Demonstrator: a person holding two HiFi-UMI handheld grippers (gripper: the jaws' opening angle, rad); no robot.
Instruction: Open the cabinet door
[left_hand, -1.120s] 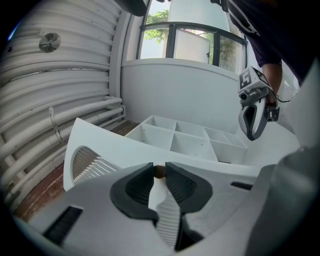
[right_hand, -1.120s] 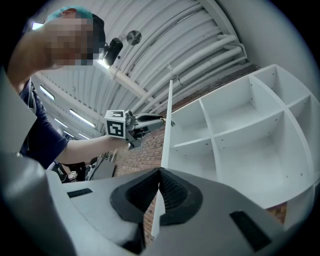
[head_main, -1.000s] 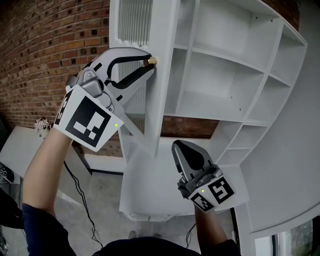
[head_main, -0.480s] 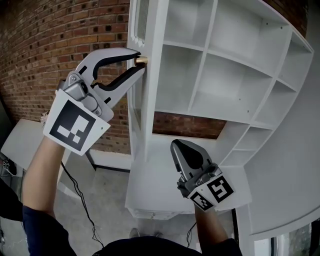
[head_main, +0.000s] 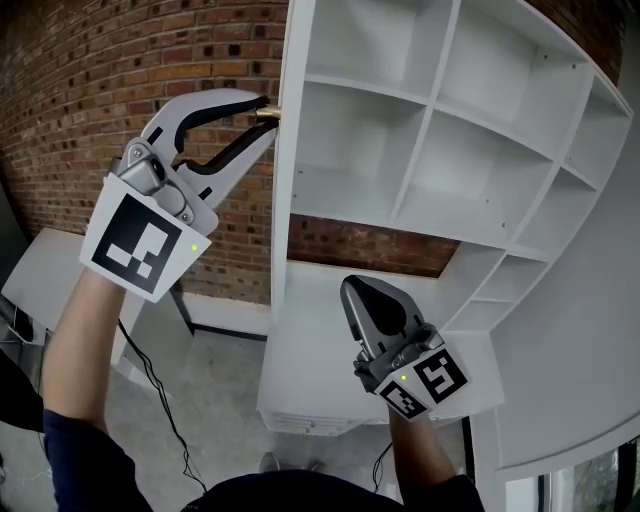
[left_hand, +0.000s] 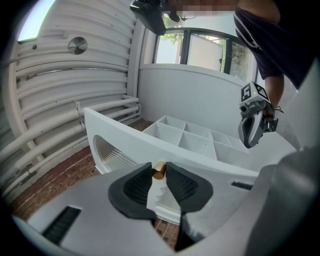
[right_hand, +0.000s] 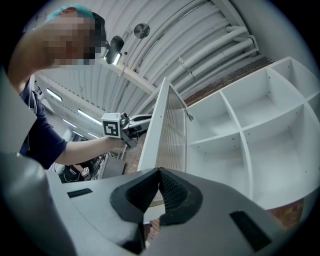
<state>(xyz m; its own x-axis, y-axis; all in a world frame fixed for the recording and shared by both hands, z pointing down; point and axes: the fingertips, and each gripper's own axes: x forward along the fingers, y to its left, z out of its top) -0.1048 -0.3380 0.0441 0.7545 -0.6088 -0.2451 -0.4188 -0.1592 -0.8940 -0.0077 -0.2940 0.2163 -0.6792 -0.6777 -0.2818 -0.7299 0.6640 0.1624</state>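
Observation:
The white cabinet door (head_main: 283, 200) stands swung out, edge-on in the head view. Its ribbed glass panel shows in the left gripper view (left_hand: 107, 155) and the right gripper view (right_hand: 172, 135). My left gripper (head_main: 262, 118) (left_hand: 159, 172) holds the small brass knob (head_main: 268, 113) (left_hand: 159, 170) on the door's edge. Its jaws are opening, but the pads still touch the knob on both sides. My right gripper (head_main: 352, 290) (right_hand: 159, 172) hangs lower, in front of the cabinet's base, shut with nothing in it.
The open white cabinet (head_main: 430, 130) shows several bare shelf compartments. A red brick wall (head_main: 100, 80) runs behind and to the left. A black cable (head_main: 160, 400) trails over the grey floor, and a pale tabletop (head_main: 30, 280) sits at the far left.
The door has swung further left, from angled to edge-on in the head view. My left gripper moved left with the knob. The right gripper has hardly shifted.

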